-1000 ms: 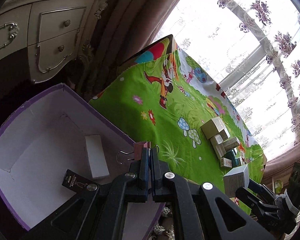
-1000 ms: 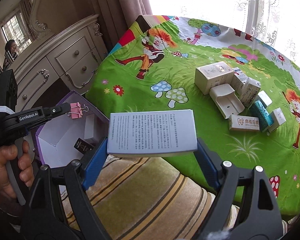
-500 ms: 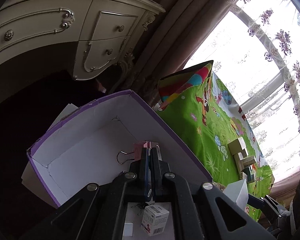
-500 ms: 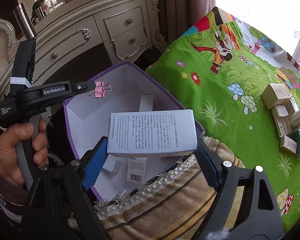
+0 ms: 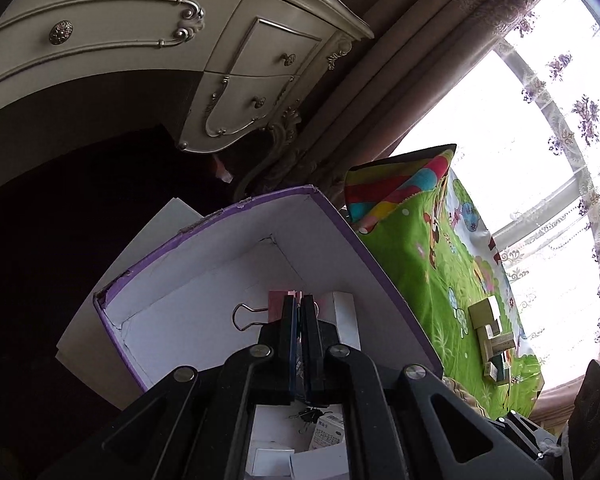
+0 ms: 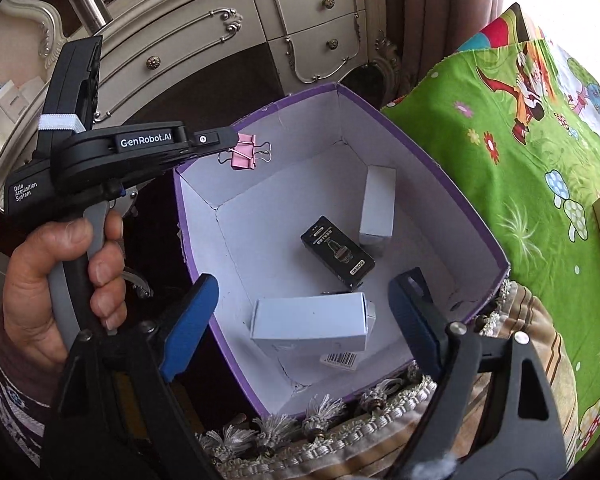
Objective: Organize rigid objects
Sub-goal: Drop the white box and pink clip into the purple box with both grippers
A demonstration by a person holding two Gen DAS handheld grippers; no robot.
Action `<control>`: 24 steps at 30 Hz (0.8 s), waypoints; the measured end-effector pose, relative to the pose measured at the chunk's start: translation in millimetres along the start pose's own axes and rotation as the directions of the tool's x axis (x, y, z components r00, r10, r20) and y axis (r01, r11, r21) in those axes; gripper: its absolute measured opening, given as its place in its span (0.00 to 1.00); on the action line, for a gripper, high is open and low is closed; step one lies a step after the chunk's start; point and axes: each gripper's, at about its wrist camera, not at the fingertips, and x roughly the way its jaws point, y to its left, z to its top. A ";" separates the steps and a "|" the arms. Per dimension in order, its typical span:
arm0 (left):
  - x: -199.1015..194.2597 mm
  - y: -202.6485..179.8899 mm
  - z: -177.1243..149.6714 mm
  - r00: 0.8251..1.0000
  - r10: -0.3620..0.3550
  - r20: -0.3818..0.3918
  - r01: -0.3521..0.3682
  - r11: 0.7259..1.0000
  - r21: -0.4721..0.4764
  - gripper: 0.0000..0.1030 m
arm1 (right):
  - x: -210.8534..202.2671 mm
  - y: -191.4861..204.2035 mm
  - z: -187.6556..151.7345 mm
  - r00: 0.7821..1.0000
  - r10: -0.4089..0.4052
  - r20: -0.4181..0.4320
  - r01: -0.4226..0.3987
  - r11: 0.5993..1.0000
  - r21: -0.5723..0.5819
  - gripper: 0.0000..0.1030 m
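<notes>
Spreading further just now, right gripper (image 6: 304, 320) jaws stand apart, empty; white carton (image 6: 312, 322), previously clamped between them, lies loose in purple box (image 6: 472, 216) beside black carton (image 6: 337, 254): one item stowed. Left gripper (image 6: 236, 142) pinched shut on pink binder clip (image 6: 246, 152) above box rim, not yet dropped. Beyond: green cartoon tablecloth (image 6: 540, 184) bearing remaining small boxes (image 5: 490, 328); cream dresser (image 6: 260, 28); curtained window (image 5: 540, 120).

Cream dresser (image 6: 228, 36), brown curtain (image 5: 420, 64), cartoon-print green cloth (image 6: 532, 152).
</notes>
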 end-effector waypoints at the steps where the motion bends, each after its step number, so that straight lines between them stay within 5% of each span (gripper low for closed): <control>1: 0.5 0.5 0.1 1.000 0.000 -0.001 0.000 1.000 0.000 0.02 | -0.3 -1.8 0.0 1.000 0.004 -0.002 -0.004 1.000 0.003 0.91; 24: 7.7 -21.5 -3.6 0.999 0.015 -0.030 -0.014 1.000 0.025 0.04 | -44.9 -83.5 -29.1 0.991 -0.111 0.071 0.094 0.974 0.204 0.91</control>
